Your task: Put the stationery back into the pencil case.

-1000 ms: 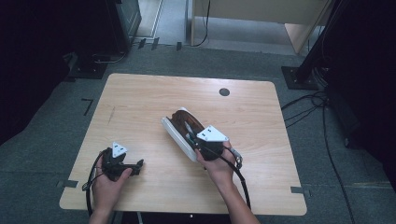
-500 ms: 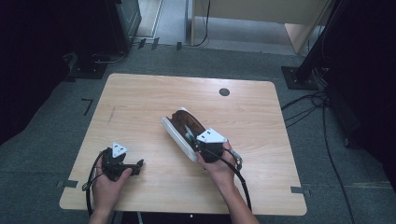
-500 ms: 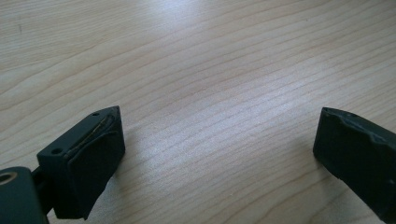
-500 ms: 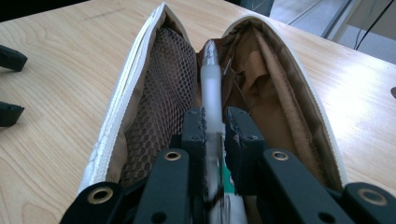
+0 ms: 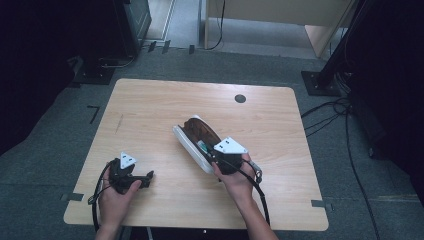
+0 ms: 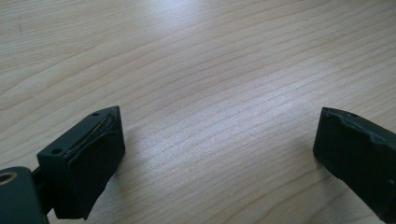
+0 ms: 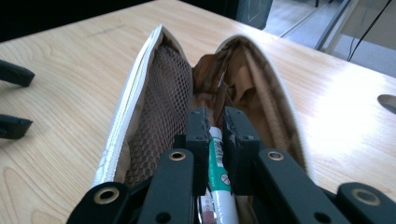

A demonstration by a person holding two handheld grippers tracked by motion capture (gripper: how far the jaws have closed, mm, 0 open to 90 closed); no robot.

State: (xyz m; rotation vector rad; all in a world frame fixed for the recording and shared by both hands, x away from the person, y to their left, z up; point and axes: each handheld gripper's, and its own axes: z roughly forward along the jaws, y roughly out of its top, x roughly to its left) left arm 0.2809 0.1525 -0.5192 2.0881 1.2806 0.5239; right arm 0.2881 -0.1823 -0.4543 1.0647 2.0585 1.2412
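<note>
A white pencil case (image 5: 192, 145) with a brown lining lies unzipped on the wooden table (image 5: 150, 110), slanting from the middle toward the front right. My right gripper (image 5: 209, 151) reaches into its near end. In the right gripper view the case (image 7: 161, 98) gapes wide, a mesh pocket on its left wall. The right gripper (image 7: 215, 119) is shut on a white pen with a green label (image 7: 217, 161), and its jaws have just been closing on it. My left gripper (image 5: 146, 177) rests on the table near the front left, open, with bare wood between its jaws (image 6: 219, 135).
A round black grommet (image 5: 240, 98) sits at the table's far right. The left gripper's jaws (image 7: 14, 100) show at the left edge of the right gripper view. Cables (image 5: 325, 117) and a stand base (image 5: 320, 82) lie on the floor to the right.
</note>
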